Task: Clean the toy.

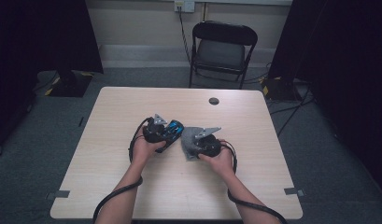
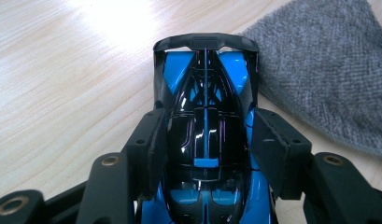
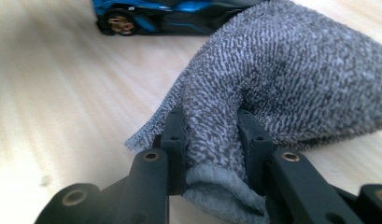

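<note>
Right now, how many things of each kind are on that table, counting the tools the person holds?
Toy car, blue and black: 1
Grey cloth: 1
Hand-held grippers: 2, the left hand-held gripper clamped on the toy car, the right hand-held gripper pinching the grey cloth
Total: 4

Left gripper (image 1: 166,132) jaws clamped; right gripper (image 1: 201,140) jaws pinched.

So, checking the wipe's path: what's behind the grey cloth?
Behind the grey cloth sits the blue toy car, on the table. The cloth covers the car's far end.
</note>
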The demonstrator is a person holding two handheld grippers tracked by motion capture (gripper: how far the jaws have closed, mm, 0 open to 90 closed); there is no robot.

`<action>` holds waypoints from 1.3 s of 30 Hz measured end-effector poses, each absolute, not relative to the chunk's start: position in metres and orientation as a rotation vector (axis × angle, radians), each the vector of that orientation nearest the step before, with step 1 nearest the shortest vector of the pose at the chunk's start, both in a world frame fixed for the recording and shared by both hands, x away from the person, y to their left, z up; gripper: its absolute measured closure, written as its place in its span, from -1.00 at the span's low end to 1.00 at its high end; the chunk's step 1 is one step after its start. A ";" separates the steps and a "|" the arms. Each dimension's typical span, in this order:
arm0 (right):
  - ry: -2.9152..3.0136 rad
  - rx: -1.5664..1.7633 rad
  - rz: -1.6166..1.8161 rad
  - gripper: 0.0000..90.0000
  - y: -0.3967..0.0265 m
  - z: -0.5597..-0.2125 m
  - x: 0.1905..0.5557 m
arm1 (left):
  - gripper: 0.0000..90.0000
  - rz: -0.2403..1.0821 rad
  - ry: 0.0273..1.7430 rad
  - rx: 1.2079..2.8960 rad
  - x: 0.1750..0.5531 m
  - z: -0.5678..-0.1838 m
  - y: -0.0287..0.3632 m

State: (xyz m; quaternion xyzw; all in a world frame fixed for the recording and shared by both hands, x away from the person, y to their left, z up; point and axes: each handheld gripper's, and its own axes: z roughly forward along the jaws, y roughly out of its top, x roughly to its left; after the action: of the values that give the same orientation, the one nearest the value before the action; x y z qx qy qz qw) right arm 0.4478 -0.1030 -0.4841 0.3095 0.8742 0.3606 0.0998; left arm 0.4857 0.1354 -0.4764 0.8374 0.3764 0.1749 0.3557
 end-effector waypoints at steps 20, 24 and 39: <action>2.656 0.765 1.135 0.53 -0.075 -0.485 0.424 | 0.02 0.452 0.973 2.160 0.485 -0.477 0.136; 2.675 0.736 1.146 0.52 -0.070 -0.486 0.420 | 0.02 0.456 0.970 2.162 0.485 -0.477 0.137; 2.717 0.646 1.174 0.52 -0.054 -0.487 0.408 | 0.02 0.455 0.975 2.159 0.485 -0.477 0.136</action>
State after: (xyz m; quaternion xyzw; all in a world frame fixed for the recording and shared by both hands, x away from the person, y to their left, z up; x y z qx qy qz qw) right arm 0.4081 -0.0542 -0.4866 0.2129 0.8954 0.3870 0.0557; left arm 0.4849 0.1363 -0.4766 0.8363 0.3774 0.1762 0.3565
